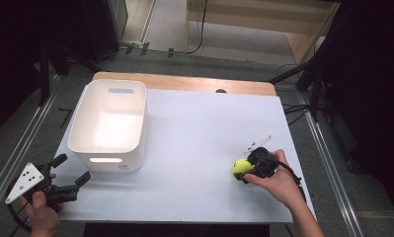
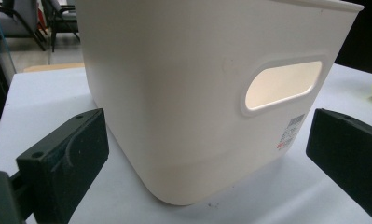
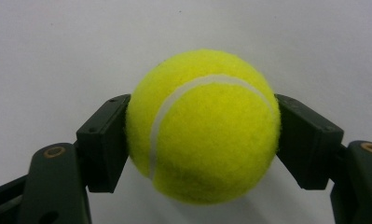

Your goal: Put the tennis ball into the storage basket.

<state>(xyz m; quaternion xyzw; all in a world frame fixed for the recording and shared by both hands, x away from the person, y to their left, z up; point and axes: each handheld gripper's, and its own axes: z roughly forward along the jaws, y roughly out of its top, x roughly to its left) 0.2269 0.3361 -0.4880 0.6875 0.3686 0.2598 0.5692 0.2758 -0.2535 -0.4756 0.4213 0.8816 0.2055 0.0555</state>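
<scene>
At the table's near left corner, the left gripper hangs with its 2 jaws spread wide and nothing between them, aimed at the white plastic bin just ahead of it; in the left gripper view the bin's wall and cut-out handle sit framed between the 2 black jaws, which suggests this hand is waiting or ready to steady the bin. The bin stands upright and open-topped on the white table, probably as the place to drop things. Well apart to the right, the right gripper is clamped on a yellow tennis ball, a pad pressed on each side, low over the table near its right edge. The firm side grip looks made for lifting the ball toward the bin.
</scene>
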